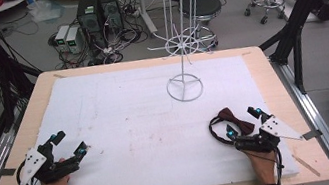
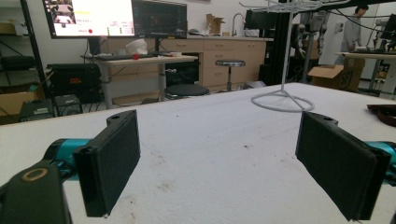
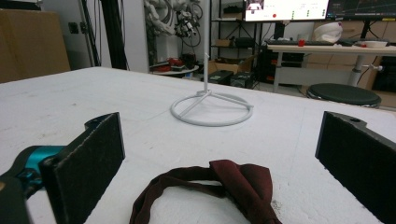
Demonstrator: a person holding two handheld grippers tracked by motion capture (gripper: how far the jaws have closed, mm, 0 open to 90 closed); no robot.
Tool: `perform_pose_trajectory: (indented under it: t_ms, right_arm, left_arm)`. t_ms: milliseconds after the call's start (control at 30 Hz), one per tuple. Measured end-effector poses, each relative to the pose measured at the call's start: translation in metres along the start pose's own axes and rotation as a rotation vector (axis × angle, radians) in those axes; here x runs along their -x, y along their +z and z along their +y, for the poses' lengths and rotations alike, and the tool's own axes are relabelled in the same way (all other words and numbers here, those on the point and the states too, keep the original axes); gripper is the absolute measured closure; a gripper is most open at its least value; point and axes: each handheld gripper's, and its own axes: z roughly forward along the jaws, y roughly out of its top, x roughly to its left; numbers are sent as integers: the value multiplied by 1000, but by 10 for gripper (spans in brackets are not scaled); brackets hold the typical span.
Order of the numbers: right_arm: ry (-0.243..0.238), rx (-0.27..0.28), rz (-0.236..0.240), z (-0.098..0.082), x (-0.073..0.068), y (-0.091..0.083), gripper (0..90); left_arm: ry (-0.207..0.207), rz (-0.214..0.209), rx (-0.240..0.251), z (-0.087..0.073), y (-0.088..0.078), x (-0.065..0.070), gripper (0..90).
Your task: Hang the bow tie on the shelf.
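Left black two-jaw gripper (image 1: 69,144) low at near-left corner, fingers (image 2: 109,163) spread wide, nothing between. Right black two-jaw gripper (image 1: 242,120) near-right, fingers (image 3: 86,165) likewise wide apart.

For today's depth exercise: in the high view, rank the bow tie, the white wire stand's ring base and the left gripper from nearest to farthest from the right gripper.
1. Bow tie: dark red, lying on the white mat right at the open jaws of the right gripper.
2. Ring base: up the mat, towards the far edge.
3. Left gripper: across the mat, near the left edge.
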Motion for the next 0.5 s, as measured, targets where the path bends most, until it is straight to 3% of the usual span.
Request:
perform_pose_trajectory:
  t_ms: [500]
  right_arm:
    - [3, -3, -1, 0, -1, 0, 6]
  left_arm:
    - [3, 1, -1, 0, 0, 0, 143]
